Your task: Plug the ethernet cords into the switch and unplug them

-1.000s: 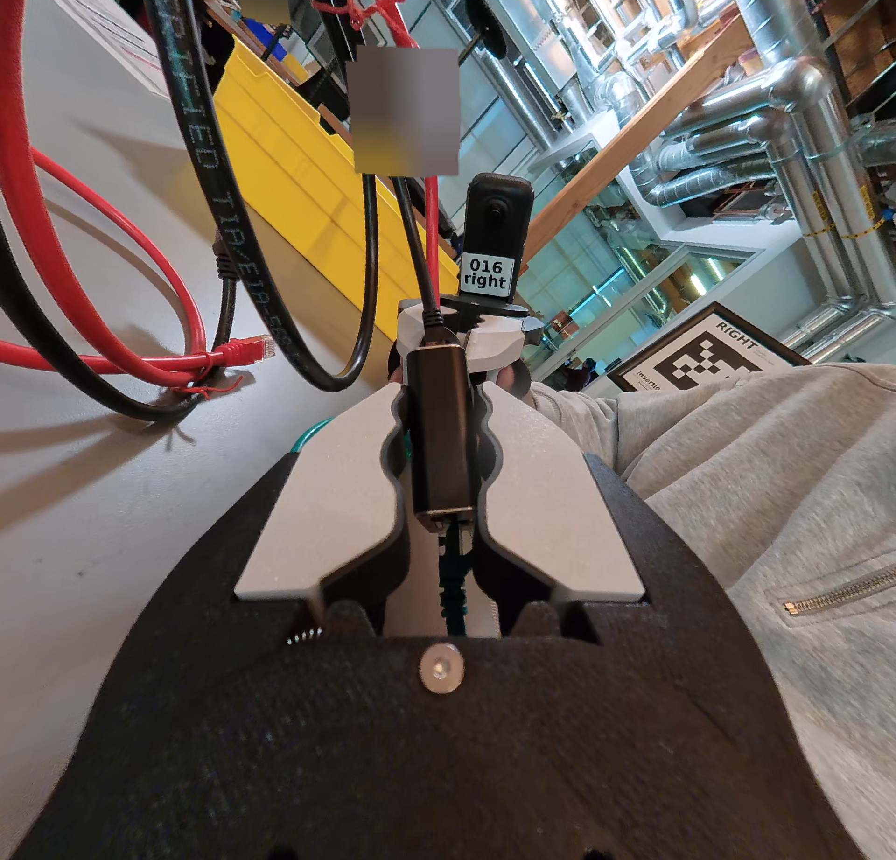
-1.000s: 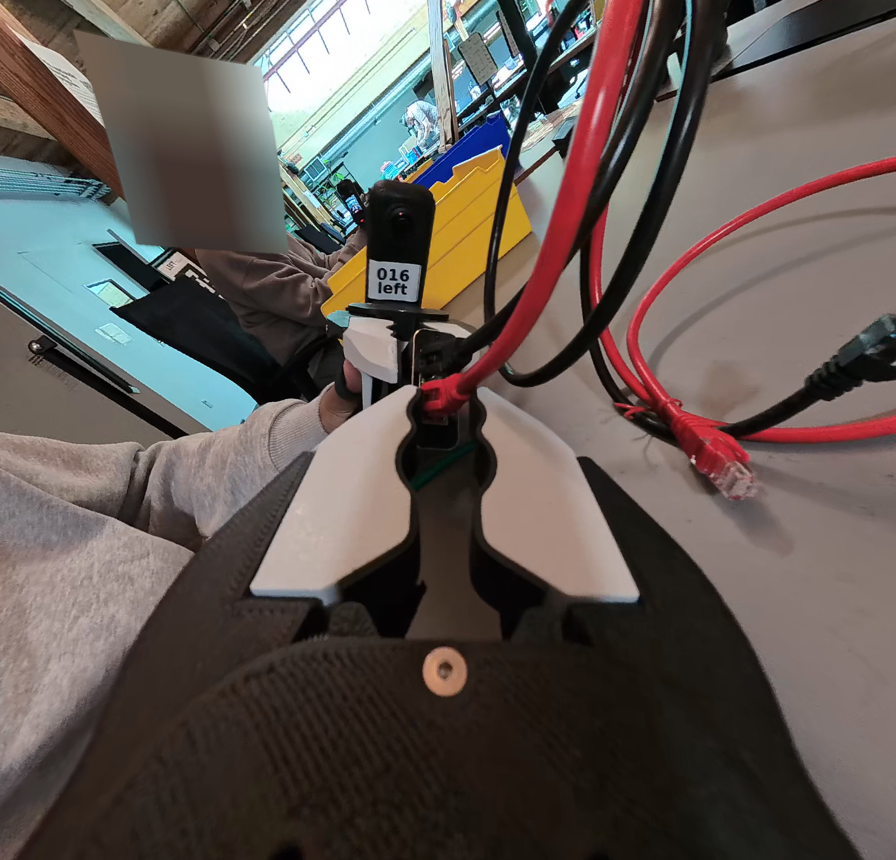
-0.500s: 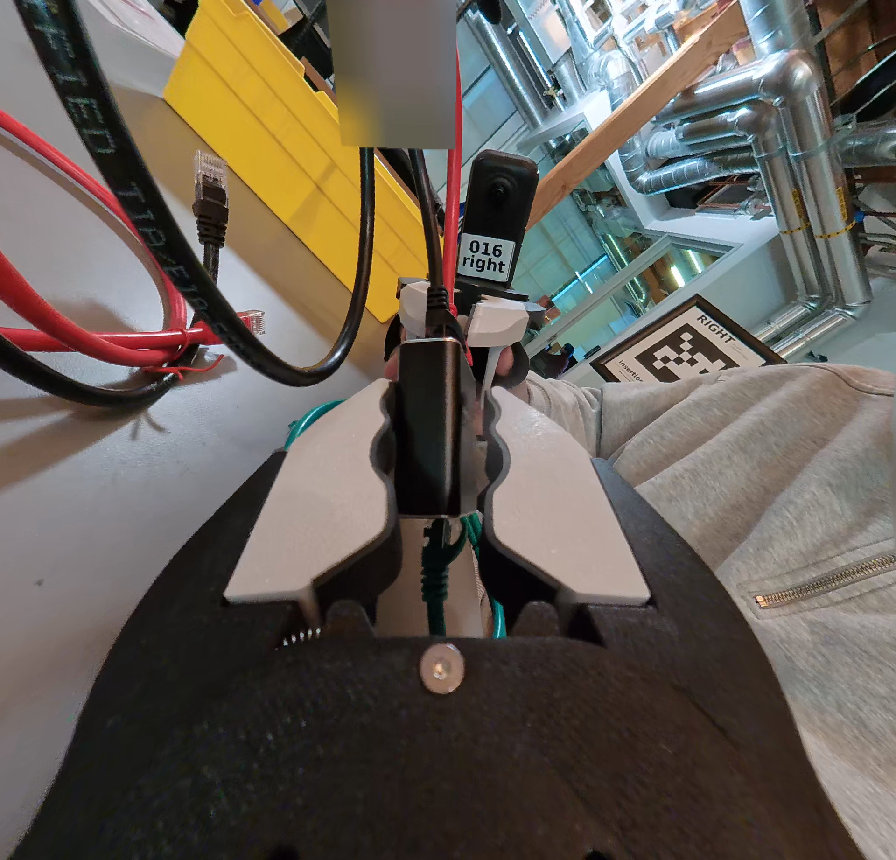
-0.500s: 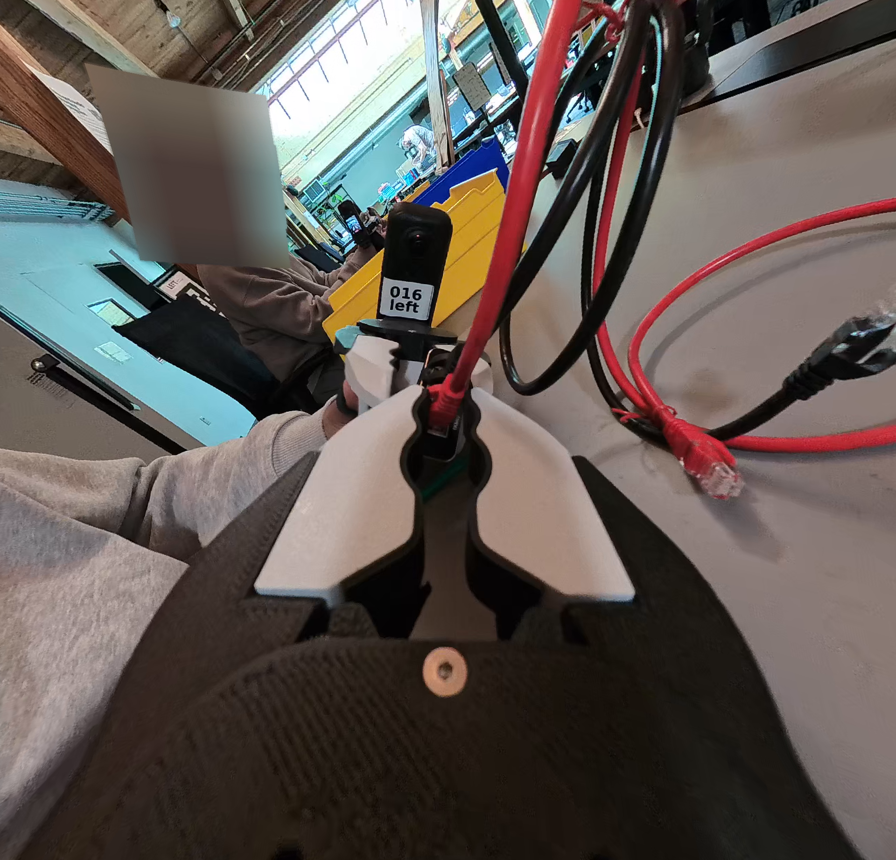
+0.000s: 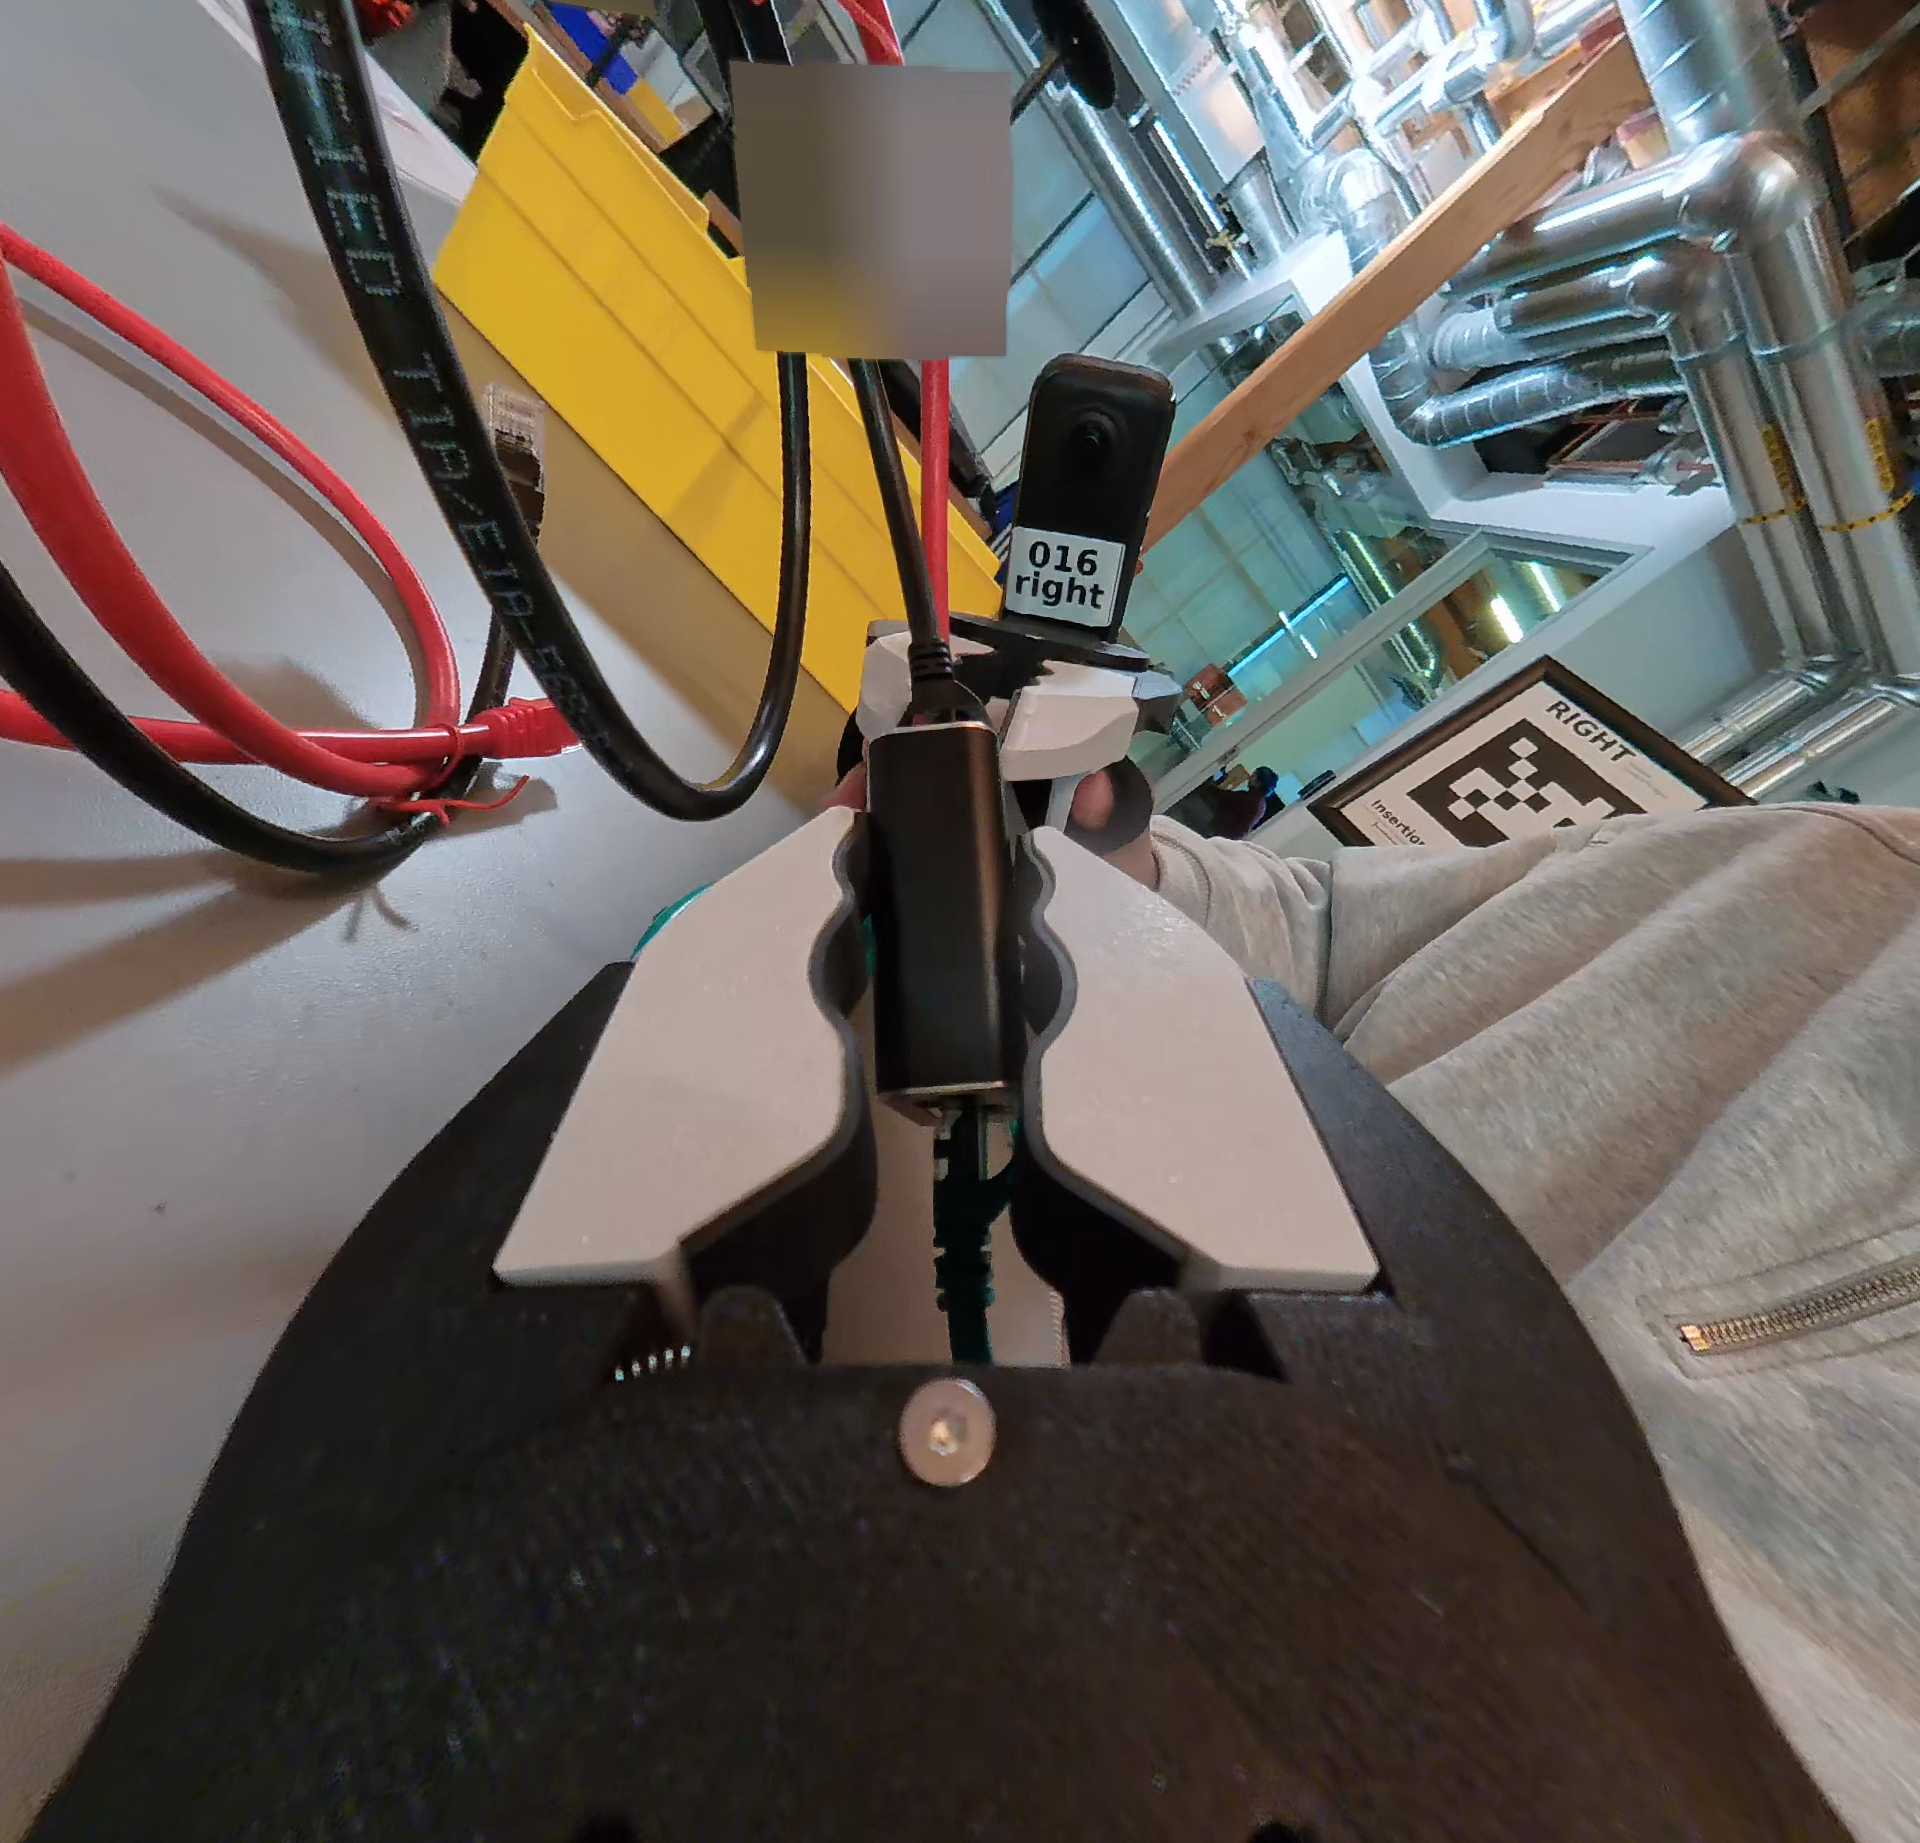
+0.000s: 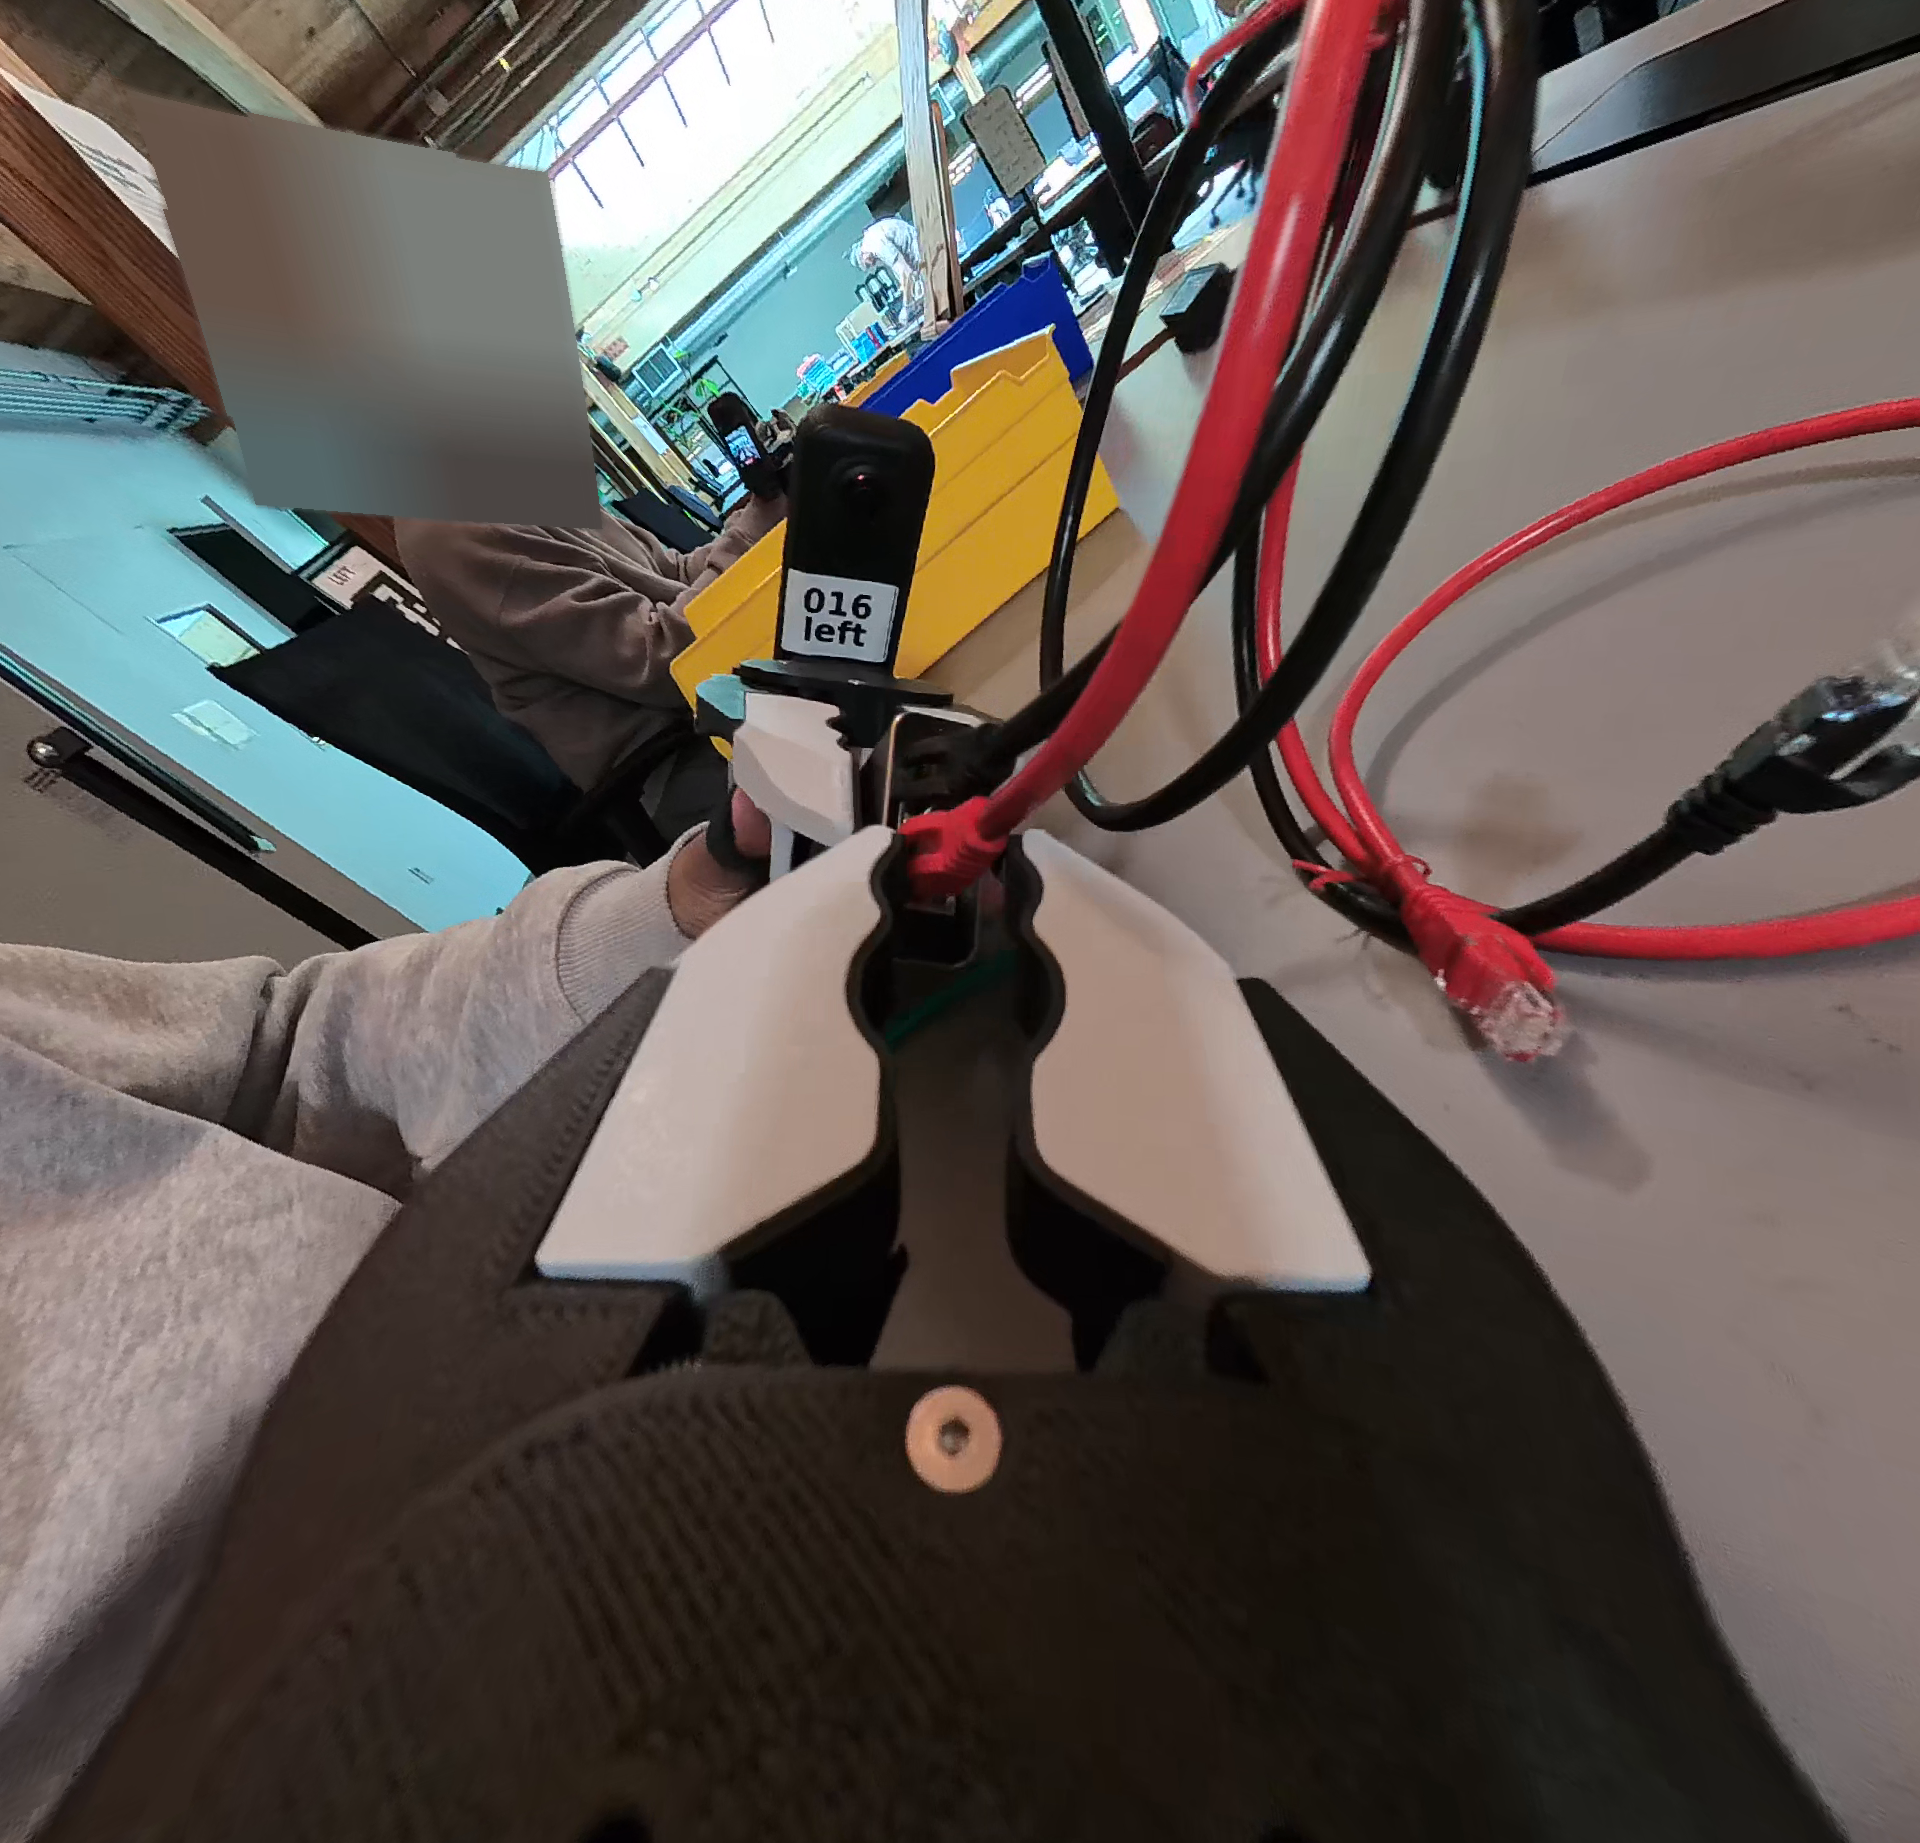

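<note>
My left gripper (image 5: 940,843) is shut on a small black switch box (image 5: 940,952) and holds it above the grey table. A green cord (image 5: 966,1232) is plugged into the box's near end and a black cord (image 5: 896,505) leaves its far end. My right gripper (image 6: 956,853) faces the left one and is shut on a red ethernet plug (image 6: 948,846) at the box's (image 6: 935,936) far end. I cannot tell whether the plug is seated. The red cord (image 6: 1236,443) rises to a tied bundle. The right gripper also shows in the left wrist view (image 5: 1023,718).
A loose red plug (image 6: 1481,967) and a loose black plug (image 6: 1808,754) lie on the grey table (image 6: 1714,1274) among coiled red and black cords (image 5: 260,733). A yellow bin (image 5: 623,266) stands at the table's back. The person's grey sleeves (image 5: 1558,1014) flank the grippers.
Both grippers keep their hold and stay facing each other. The pair has shifted and tilted slightly, and the hanging cords have swung across the views.
</note>
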`<action>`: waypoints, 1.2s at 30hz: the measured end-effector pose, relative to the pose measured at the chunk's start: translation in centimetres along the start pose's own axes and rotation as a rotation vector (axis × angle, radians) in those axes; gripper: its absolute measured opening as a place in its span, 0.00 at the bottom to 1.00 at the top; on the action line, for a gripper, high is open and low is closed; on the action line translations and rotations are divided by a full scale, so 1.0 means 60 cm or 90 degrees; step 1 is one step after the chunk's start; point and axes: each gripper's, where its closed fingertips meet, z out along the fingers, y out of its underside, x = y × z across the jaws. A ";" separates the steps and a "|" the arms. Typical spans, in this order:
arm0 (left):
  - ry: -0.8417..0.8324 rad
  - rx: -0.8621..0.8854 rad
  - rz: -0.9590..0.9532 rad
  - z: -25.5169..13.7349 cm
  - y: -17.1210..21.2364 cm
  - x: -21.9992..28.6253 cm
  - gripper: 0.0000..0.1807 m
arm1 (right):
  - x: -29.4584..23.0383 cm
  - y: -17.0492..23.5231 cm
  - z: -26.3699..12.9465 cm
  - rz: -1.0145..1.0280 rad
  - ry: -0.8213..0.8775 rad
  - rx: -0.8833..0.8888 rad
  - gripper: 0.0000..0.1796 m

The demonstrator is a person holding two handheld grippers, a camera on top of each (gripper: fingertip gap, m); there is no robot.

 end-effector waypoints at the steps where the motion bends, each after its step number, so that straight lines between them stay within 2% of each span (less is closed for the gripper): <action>1: -0.003 -0.003 0.003 0.001 0.001 0.000 0.14 | 0.000 0.001 0.000 -0.002 0.002 -0.003 0.10; 15: -0.020 -0.013 0.019 0.003 0.004 -0.001 0.14 | 0.005 0.009 -0.002 0.023 -0.010 -0.027 0.14; 20: -0.038 -0.034 0.039 0.009 0.011 -0.002 0.13 | 0.012 0.016 -0.009 0.002 -0.007 -0.068 0.17; 28: -0.103 -0.078 0.124 0.016 0.023 -0.006 0.14 | 0.017 0.028 -0.021 -0.086 0.032 -0.140 0.17; 36: -0.098 -0.082 0.120 0.017 0.024 -0.006 0.14 | 0.014 0.034 -0.024 -0.087 0.013 -0.161 0.17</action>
